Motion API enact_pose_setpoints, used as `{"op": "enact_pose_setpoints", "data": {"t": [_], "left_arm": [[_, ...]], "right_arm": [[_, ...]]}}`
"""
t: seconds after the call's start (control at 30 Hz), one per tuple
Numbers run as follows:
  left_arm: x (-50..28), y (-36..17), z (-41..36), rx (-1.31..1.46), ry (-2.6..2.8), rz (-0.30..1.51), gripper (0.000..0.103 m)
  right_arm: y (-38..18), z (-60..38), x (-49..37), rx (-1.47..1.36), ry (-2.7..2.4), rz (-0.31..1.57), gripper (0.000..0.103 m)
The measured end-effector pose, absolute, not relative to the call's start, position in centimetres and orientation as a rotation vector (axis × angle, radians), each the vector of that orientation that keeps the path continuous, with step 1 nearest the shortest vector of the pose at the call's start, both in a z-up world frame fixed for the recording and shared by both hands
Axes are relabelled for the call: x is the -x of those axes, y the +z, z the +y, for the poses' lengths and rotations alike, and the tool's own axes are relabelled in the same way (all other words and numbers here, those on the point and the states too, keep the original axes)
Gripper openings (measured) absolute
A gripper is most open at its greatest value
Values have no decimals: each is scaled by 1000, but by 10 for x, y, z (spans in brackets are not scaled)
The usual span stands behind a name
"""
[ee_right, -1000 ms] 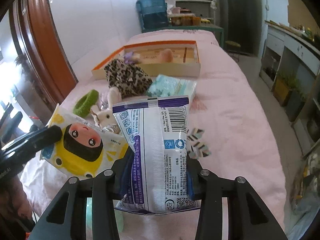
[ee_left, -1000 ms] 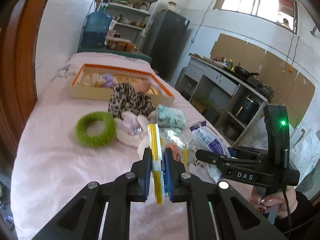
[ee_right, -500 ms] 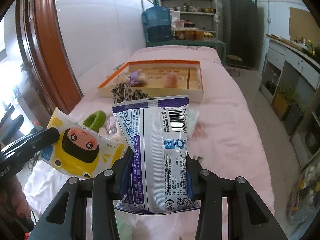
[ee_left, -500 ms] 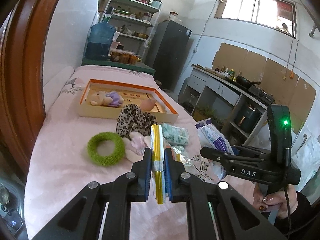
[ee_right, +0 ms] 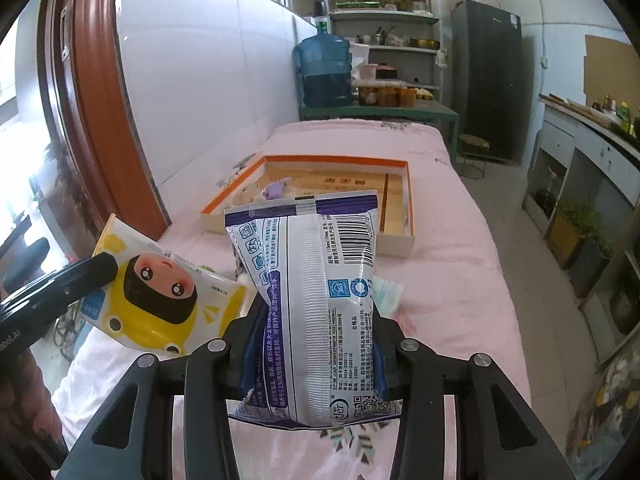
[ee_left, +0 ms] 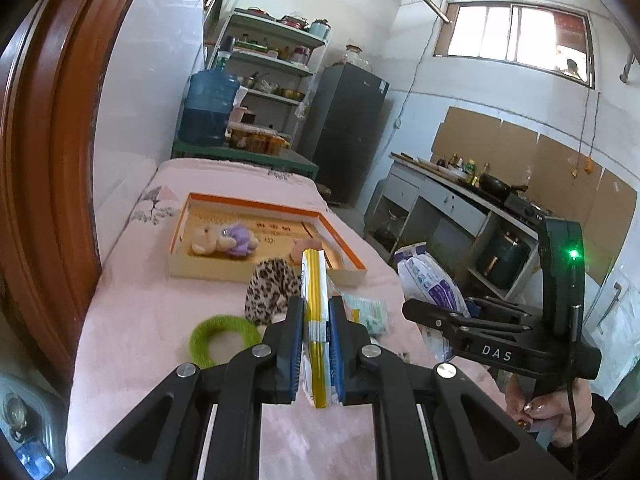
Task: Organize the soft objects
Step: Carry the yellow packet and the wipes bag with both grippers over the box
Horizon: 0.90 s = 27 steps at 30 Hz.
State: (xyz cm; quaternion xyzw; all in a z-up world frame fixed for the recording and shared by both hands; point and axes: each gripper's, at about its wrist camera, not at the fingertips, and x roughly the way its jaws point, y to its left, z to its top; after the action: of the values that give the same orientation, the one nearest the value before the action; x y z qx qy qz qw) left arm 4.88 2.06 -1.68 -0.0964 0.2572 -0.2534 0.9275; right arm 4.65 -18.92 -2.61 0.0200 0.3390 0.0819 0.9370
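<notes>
— Pink fuzzy bed (ee_left: 140, 320) below you?
— Yes. Your left gripper (ee_left: 317, 354) tilts down, fingers pinching a flat yellow wipes pack (ee_left: 316, 320) edge-on; your right gripper (ee_right: 312, 344) clamps a crinkly white-purple packet (ee_right: 308, 280) upright, both raised above it.

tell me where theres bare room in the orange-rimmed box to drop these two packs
The orange-rimmed box is bare across its middle and right half, beyond the plush toy at its left end. Crowded: the near rim, where the leopard cloth, green ring and tissue pack cluster on the pink cover.
</notes>
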Motion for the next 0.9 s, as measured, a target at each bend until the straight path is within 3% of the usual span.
{"op": "enact_pose_setpoints", "data": {"t": [0.9], "left_arm": [[-146, 29, 17, 207, -448, 393, 13]], "right_arm": [[-4, -183, -141, -15, 175, 695, 44]]}}
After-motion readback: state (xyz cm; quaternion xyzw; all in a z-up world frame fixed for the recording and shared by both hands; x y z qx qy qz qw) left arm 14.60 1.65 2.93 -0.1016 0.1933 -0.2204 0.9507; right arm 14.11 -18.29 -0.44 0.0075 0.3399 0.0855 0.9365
